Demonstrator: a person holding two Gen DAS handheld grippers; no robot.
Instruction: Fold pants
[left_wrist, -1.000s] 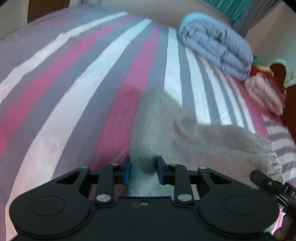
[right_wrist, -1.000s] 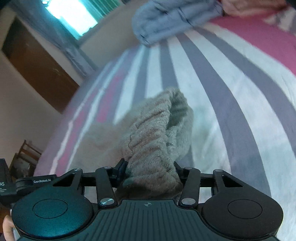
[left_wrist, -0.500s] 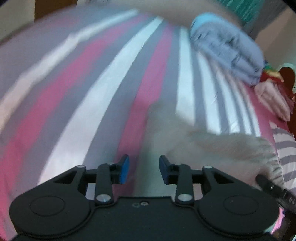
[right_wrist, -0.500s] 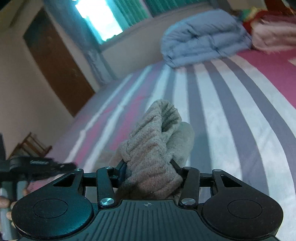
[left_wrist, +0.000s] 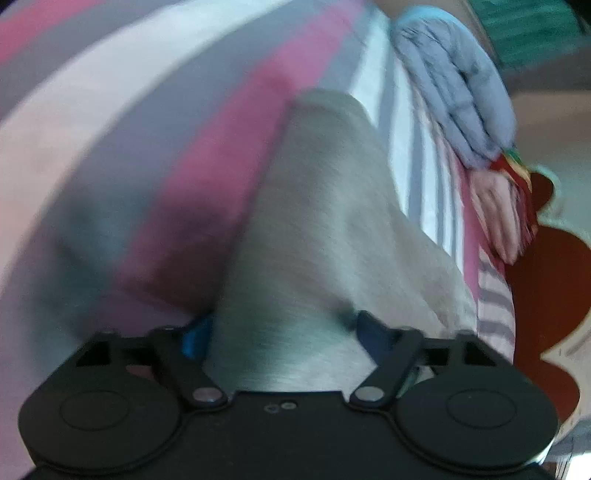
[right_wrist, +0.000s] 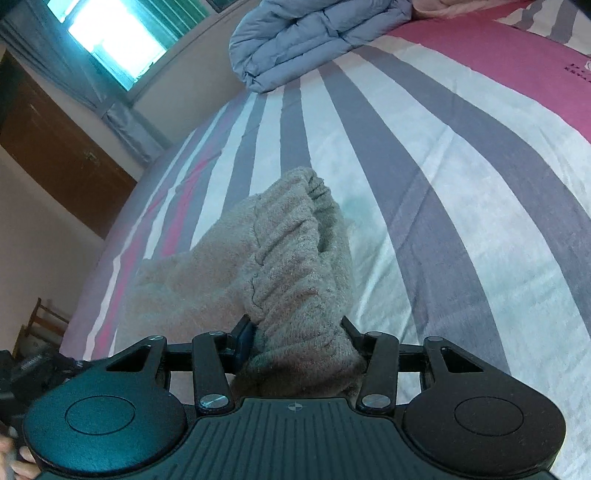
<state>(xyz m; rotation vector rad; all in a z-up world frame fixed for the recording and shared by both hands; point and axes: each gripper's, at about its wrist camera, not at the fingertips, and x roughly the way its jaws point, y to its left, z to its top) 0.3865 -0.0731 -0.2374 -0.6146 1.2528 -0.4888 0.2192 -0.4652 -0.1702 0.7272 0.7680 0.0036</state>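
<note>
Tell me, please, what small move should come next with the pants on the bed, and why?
Probably release the right hand-held gripper too. It is clamped on the gathered waistband of the pants, which already lie on the striped bed, while the left hand-held gripper is opening with the fabric between its jaws. Letting go would settle this fold.
</note>
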